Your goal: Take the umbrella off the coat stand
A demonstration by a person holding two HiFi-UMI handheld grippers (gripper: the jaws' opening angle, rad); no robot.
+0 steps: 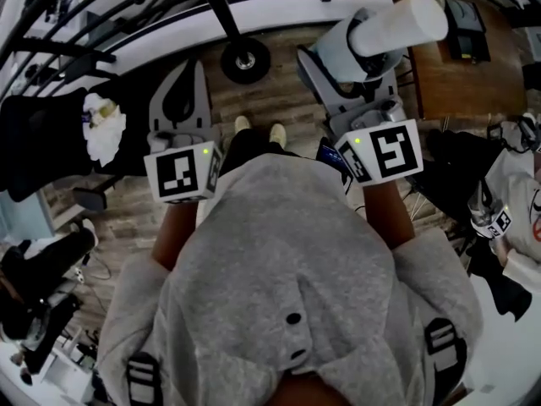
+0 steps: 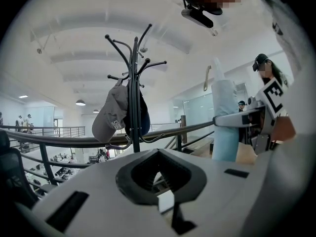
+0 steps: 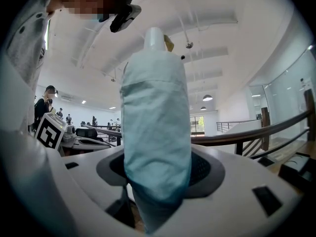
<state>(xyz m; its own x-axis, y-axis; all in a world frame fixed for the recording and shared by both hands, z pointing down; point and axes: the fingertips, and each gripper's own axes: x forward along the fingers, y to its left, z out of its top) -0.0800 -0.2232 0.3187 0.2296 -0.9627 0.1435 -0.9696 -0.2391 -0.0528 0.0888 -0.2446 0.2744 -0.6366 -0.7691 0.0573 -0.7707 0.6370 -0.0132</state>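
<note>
Right gripper [image 3: 157,164]: clamped on the umbrella [image 3: 155,127]. Jaws stand partway apart, filled by the bundle, with the pads pressed on its lower part.
Umbrella: folded, in a pale blue-green sleeve. It stands upright in the jaws, white tip at the top.
Umbrella, place: off the stand [image 2: 134,83]. In the left gripper view it sits to the right of the stand and well apart from it.
Left gripper [image 2: 158,157]: jaws drawn together, tips meeting, nothing in the hollow between them. It faces the stand.
Stand: black pole, upright, with curved hooks spread at the top. It stands by the railing [image 2: 74,142].
Cap [image 2: 109,115]: grey, hangs on the stand's left side below the hooks.
Dark item [image 2: 142,117]: hangs just beside the cap on the pole's right side. What it is, cannot tell.
Base [image 1: 245,60]: round and dark, on the wood floor. In the head view it lies beyond the two grippers and between them.
Person: in a grey hoodie [image 1: 287,269], both grippers held out in front, left and right apart.
</note>
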